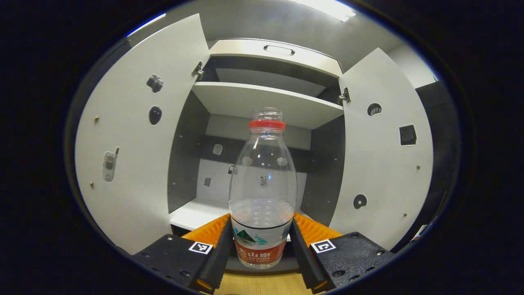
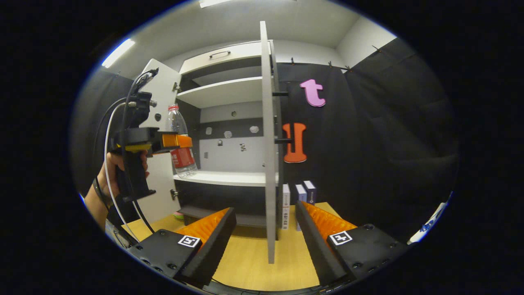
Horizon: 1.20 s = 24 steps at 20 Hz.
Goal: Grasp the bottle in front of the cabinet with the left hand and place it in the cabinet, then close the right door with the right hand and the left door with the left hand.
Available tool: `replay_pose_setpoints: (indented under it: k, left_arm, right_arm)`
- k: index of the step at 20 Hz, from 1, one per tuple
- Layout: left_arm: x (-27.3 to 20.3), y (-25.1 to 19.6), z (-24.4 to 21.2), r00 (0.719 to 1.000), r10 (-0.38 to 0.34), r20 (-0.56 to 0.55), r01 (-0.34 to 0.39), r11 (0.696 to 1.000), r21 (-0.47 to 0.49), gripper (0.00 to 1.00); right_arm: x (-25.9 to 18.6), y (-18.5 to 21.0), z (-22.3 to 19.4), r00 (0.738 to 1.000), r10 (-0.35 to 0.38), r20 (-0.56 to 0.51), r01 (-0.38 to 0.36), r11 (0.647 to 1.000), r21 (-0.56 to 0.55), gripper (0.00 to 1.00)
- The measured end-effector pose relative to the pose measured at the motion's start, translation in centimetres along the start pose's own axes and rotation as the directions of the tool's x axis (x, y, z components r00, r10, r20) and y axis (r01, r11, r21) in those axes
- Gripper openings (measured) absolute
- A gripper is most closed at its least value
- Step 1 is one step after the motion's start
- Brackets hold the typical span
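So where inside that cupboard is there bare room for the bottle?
The lower shelf lies bare between the two open doors, behind the bottle the left gripper holds. The upper shelf is bare too. It is crowded by the books beside the right door.

Clear bottle (image 1: pixel 262 192) upright before open cabinet (image 1: pixel 262 104).

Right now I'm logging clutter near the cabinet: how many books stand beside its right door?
3 books in the right gripper view, upright on the table behind the open right door: one against the door edge, one beside it, one farthest right. More may hide behind the door.
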<state>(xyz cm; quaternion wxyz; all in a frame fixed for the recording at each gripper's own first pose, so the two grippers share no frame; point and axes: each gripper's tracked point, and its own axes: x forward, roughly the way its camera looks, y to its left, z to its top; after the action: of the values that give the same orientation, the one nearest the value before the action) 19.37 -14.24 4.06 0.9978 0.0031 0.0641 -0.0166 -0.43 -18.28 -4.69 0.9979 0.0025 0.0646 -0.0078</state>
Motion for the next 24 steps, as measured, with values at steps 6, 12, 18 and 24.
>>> replay_pose_setpoints:
  k: [6,12,18,24]
  left_arm:
    - [12.7,-1.0,-1.8,0.996,-0.081,-0.048,0.083,0.995,0.052,0.74]
    - [20.1,-0.9,-8.3,0.980,-0.082,-0.182,0.093,0.994,0.050,0.74]
    - [21.9,0.1,-10.4,0.976,-0.049,-0.211,0.065,0.996,0.067,0.75]
    - [21.8,1.0,-10.1,0.983,-0.023,-0.182,0.040,0.995,0.092,0.94]
  right_arm:
    - [-0.5,-4.5,-0.6,0.965,-0.263,-0.009,0.263,0.962,0.071,0.99]
    - [-1.6,-7.0,-0.6,0.906,-0.423,-0.006,0.423,0.903,0.076,0.99]
    - [-2.4,-8.8,-0.4,0.874,-0.486,-0.011,0.485,0.869,0.095,0.99]
    - [-1.7,-9.3,0.0,0.879,-0.476,-0.010,0.475,0.876,0.090,0.99]
